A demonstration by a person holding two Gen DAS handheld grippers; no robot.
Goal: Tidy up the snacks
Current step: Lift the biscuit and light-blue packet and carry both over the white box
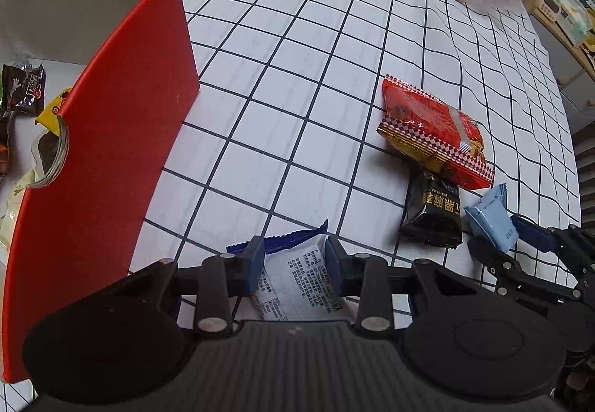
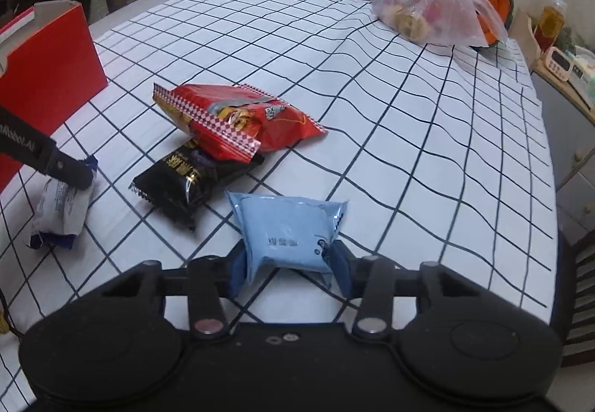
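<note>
Clamped in left gripper (image 1: 293, 265) – white packet (image 1: 297, 285); right gripper (image 2: 290, 259) pinching blue packet (image 2: 290, 229) – red box (image 1: 93, 170) part-filled, red bag (image 2: 238, 121) and black packet (image 2: 186, 181) left mid-tablecloth (image 2: 409, 151)

We hold our left gripper (image 1: 293, 263) low over the table, its two blue fingers (image 1: 256, 265) pressed against the sides of a white packet (image 1: 297, 285), and in the right wrist view this same gripper (image 2: 70, 170) reaches in from the left edge as a dark arm tilted downward. Our right gripper (image 2: 288, 261) sits low and level as well, its blue fingers (image 2: 340, 265) clamped on the near end of a light blue packet (image 2: 288, 222). In the left wrist view the right gripper (image 1: 509, 237) shows at the right edge, close beside the left.
</note>
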